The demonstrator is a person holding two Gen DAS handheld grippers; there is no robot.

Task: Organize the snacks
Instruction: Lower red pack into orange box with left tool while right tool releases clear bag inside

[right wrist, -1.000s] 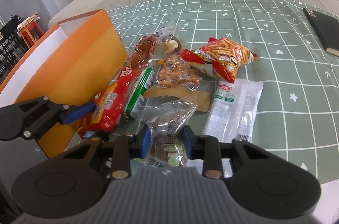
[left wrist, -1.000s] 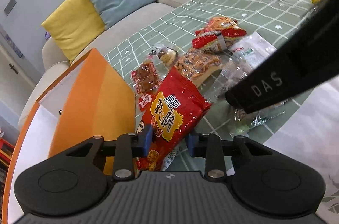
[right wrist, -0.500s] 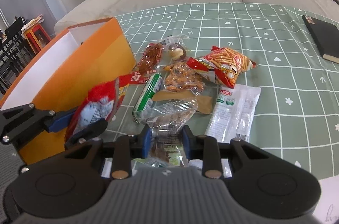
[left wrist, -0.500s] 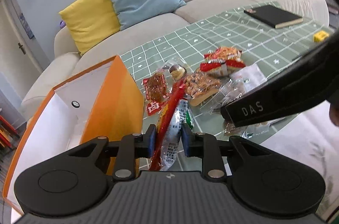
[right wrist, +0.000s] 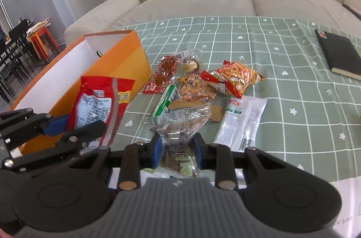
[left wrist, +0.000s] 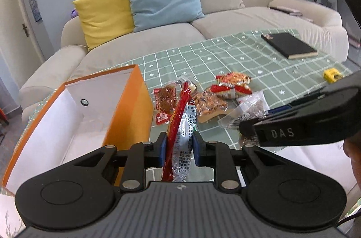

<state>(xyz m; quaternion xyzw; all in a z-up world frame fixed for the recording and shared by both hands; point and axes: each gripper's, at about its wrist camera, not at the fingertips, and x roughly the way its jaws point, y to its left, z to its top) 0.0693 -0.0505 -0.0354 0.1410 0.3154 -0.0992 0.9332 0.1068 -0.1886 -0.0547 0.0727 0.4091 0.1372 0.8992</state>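
Both packets lifted, ready for the orange box (left wrist: 126, 116).
Left tongs (left wrist: 178, 149), just tightened, pinch the red snack packet (left wrist: 180, 125); right tongs (right wrist: 177, 151) clamp the clear wrapped snack (right wrist: 178, 127), both now clear of the surface (right wrist: 293, 71).

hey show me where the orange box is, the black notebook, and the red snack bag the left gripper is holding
orange box (right wrist: 126, 57), right wrist view, on its orange outer side wall.
black notebook (right wrist: 338, 53), right wrist view, middle of its cover.
red snack bag (right wrist: 94, 102), right wrist view, on its printed back panel.

Orange box (right wrist: 126, 57) on green white-gridded tablecloth (right wrist: 282, 71); red snack bag (right wrist: 99, 102).
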